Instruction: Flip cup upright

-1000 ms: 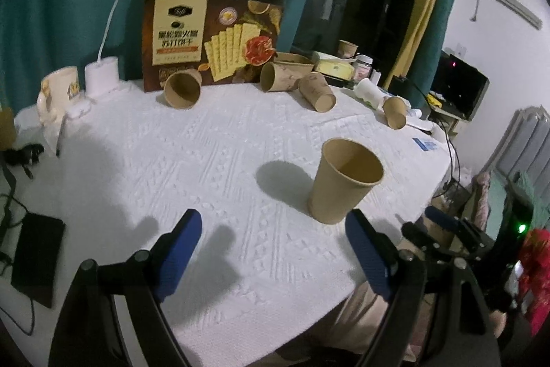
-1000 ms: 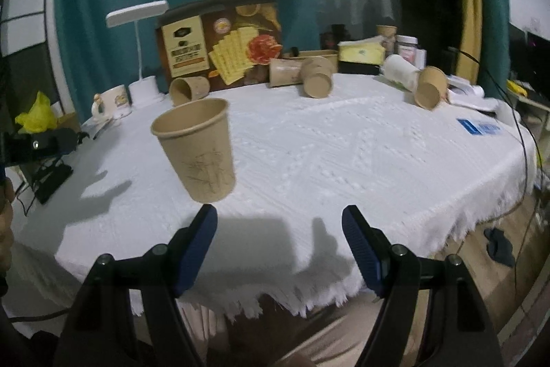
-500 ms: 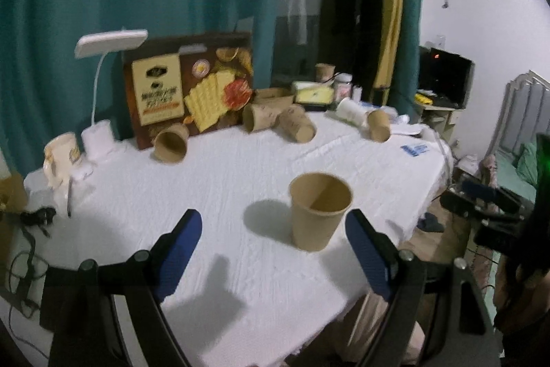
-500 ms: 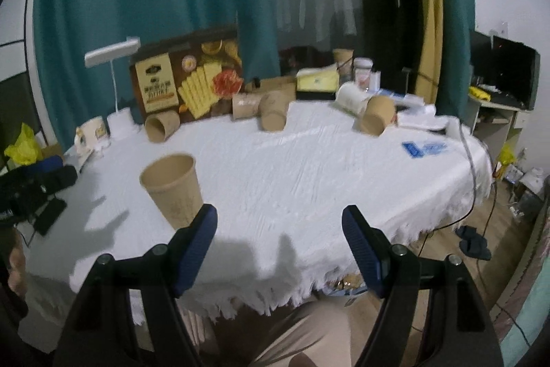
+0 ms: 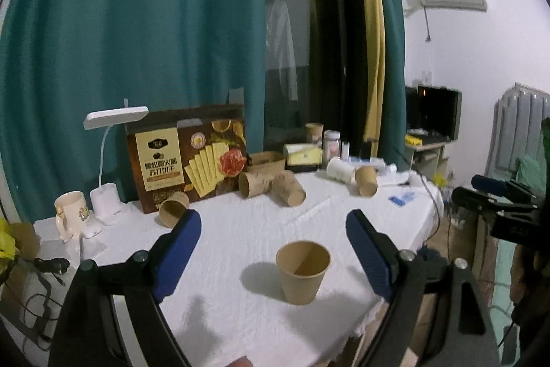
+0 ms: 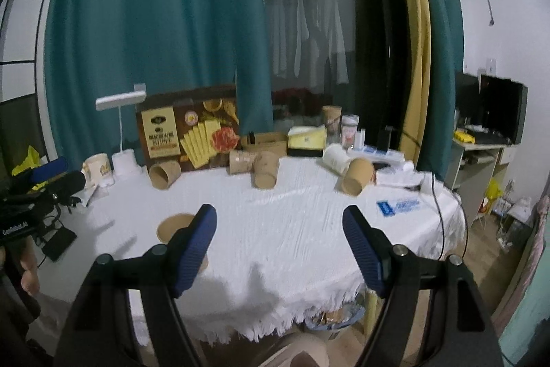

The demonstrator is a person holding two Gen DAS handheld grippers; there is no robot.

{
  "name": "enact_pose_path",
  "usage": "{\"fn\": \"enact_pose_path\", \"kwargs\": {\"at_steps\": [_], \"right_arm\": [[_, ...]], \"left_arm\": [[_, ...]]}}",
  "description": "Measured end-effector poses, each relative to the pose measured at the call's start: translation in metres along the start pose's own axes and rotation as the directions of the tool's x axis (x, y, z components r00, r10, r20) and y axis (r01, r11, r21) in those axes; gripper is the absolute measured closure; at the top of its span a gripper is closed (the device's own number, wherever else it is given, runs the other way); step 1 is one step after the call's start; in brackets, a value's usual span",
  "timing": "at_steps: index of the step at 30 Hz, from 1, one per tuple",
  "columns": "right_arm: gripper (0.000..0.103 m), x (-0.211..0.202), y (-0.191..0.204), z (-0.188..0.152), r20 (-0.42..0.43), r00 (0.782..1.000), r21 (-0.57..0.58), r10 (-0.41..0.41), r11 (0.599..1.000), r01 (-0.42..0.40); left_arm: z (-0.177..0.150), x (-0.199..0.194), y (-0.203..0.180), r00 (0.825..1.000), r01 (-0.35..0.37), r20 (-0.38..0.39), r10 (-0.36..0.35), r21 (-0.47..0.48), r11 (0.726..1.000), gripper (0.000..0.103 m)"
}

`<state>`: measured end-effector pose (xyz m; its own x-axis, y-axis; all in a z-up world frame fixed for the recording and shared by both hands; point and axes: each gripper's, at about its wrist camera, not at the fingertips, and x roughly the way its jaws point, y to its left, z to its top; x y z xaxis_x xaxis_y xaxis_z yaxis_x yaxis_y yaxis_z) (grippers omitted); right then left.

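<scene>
A brown paper cup [image 5: 302, 270] stands upright, mouth up, on the white tablecloth [image 5: 240, 236] near the front edge. My left gripper [image 5: 273, 217] hovers above and behind it, open and empty. In the right wrist view the same cup [image 6: 172, 226] is half hidden behind my left finger. My right gripper [image 6: 278, 212] is open with nothing between its pads; its jaws have just been opening. Each gripper shows in the other's view, at the right gripper [image 5: 495, 195] and the left gripper [image 6: 41, 181].
Several paper cups lie on their sides at the back: one [image 5: 172, 212], a pair [image 5: 271, 188] and one [image 5: 366, 181]. A cracker box [image 5: 189, 157], white lamp [image 5: 106, 195] and mug [image 5: 70, 212] stand behind. Blue cards [image 6: 398, 205] lie right; cables hang left.
Both grippers have risen and drawn back from the upright cup, which now sits lower and smaller in both views. More curtain and room shows above the table.
</scene>
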<state>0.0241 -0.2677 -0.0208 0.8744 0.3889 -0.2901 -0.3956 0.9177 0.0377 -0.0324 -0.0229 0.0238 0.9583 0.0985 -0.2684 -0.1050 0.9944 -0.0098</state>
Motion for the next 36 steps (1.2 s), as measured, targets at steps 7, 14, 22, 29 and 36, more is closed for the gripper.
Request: {"fn": "enact_pose_path", "kwargs": {"at_steps": [7, 14, 22, 29, 36], "right_arm": [[0.02, -0.008, 0.005, 0.008, 0.029, 0.999, -0.009, -0.016, 1.0, 0.017], [0.02, 0.0, 0.004, 0.006, -0.007, 1.0, -0.001, 0.003, 1.0, -0.003], [0.02, 0.002, 0.004, 0.003, -0.005, 1.0, -0.002, -0.008, 1.0, 0.008], [0.02, 0.004, 0.006, 0.002, -0.005, 1.0, -0.014, -0.002, 1.0, 0.002], [0.02, 0.006, 0.004, 0.002, 0.001, 1.0, 0.0, -0.013, 1.0, 0.013]], "left_arm": [[-0.003, -0.006, 0.003, 1.0, -0.014, 0.014, 0.015, -0.037, 0.999, 0.011], [-0.007, -0.002, 0.006, 1.0, -0.021, -0.01, 0.021, -0.052, 0.998, 0.011], [-0.009, 0.002, 0.008, 1.0, -0.02, -0.016, 0.019, -0.069, 0.997, 0.011], [-0.011, 0.004, 0.008, 0.999, -0.021, -0.026, 0.019, -0.068, 0.997, 0.011], [-0.013, 0.006, 0.008, 0.999, -0.018, -0.038, 0.016, -0.069, 0.997, 0.011]]}}
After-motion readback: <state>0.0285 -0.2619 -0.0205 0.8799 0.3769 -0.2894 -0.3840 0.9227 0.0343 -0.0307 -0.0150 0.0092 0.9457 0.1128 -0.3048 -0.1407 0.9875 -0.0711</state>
